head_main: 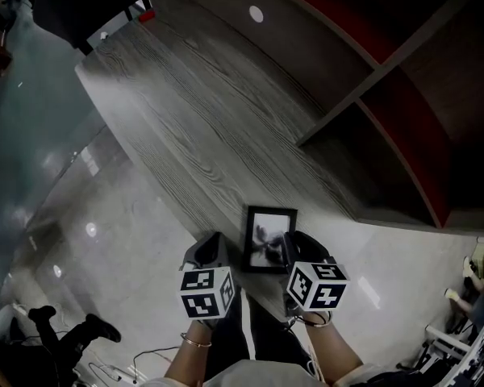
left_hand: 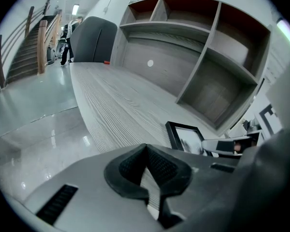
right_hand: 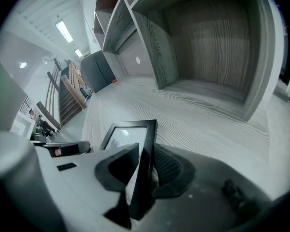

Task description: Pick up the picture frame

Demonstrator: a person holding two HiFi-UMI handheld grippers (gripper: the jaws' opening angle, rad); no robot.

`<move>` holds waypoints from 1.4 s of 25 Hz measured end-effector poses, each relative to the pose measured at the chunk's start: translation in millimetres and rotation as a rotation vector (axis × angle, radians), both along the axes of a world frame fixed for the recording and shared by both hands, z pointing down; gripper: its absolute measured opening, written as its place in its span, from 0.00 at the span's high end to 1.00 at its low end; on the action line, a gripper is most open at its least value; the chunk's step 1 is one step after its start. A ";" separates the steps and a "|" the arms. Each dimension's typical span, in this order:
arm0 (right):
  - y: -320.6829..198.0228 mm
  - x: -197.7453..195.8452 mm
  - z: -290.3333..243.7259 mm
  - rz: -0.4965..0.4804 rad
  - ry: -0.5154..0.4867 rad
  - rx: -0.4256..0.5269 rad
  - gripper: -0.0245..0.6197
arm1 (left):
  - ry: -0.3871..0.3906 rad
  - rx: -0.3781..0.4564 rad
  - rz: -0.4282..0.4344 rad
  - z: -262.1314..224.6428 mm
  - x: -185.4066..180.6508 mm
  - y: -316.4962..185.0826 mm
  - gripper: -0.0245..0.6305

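The picture frame (head_main: 269,239), black-rimmed with a pale photo, is at the near edge of the grey wood-grain table (head_main: 194,111). My right gripper (head_main: 294,248) is shut on the frame's right rim; in the right gripper view the rim (right_hand: 144,149) runs between the two dark pads of that gripper (right_hand: 145,164). My left gripper (head_main: 212,252) hovers just left of the frame, apart from it. Its jaws are shut with nothing in them (left_hand: 146,153). From the left gripper view the frame (left_hand: 186,137) shows ahead to the right.
A grey shelf unit (head_main: 387,79) with red-lined compartments stands along the table's back and right. A dark chair (head_main: 81,6) sits past the far left corner. Glossy floor (head_main: 56,216) lies left of the table edge. Cables and dark shoes (head_main: 64,337) are at the lower left.
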State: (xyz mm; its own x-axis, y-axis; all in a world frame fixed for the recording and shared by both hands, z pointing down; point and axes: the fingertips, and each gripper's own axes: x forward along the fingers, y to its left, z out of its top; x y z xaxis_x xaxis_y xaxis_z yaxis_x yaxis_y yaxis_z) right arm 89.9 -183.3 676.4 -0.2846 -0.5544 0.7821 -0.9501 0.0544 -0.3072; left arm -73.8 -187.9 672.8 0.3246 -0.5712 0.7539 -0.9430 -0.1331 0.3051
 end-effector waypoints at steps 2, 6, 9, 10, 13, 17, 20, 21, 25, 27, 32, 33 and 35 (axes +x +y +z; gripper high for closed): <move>-0.2 1.1 -0.7 0.009 -0.006 -0.007 0.80 | 0.007 -0.004 0.001 -0.2 0.7 0.6 0.94; 1.7 2.8 0.8 0.036 -0.037 -0.031 0.83 | 0.015 -0.004 0.010 -4.0 3.0 0.3 0.94; 1.0 2.4 1.4 0.045 -0.037 -0.034 0.83 | 0.013 0.001 0.009 -6.3 0.6 -1.1 0.94; 1.1 2.3 1.5 0.049 -0.041 -0.035 0.83 | 0.012 0.003 0.008 -7.1 0.0 -1.4 0.94; 1.4 1.5 -1.4 0.049 -0.043 -0.024 0.83 | 0.013 0.009 0.011 -11.0 -0.5 -1.9 0.94; 0.9 -2.1 -11.7 0.034 -0.039 0.001 0.83 | 0.013 0.017 0.012 -19.5 -1.4 -1.7 0.94; -2.9 -1.7 -21.2 0.032 -0.042 0.021 0.83 | 0.010 0.030 0.012 -27.4 0.3 -3.1 0.94; -4.9 -1.5 -24.8 0.031 -0.042 0.029 0.83 | 0.009 0.035 0.012 -30.3 0.6 -4.0 0.94; -10.6 -0.6 -42.3 0.029 -0.039 0.066 0.83 | 0.009 0.055 0.008 -43.9 1.2 -6.4 0.94; -12.3 0.7 -53.0 0.026 -0.037 0.087 0.83 | 0.009 0.069 0.007 -52.7 2.5 -7.0 0.94; -17.8 5.0 -84.7 0.031 -0.037 0.147 0.83 | 0.008 0.115 0.012 -80.2 8.0 -10.1 0.94; -18.4 5.6 -91.4 0.032 -0.040 0.160 0.83 | 0.007 0.127 0.014 -86.8 9.1 -10.7 0.94; -20.4 7.7 -106.6 0.034 -0.042 0.190 0.83 | 0.006 0.153 0.017 -101.1 11.5 -12.5 0.94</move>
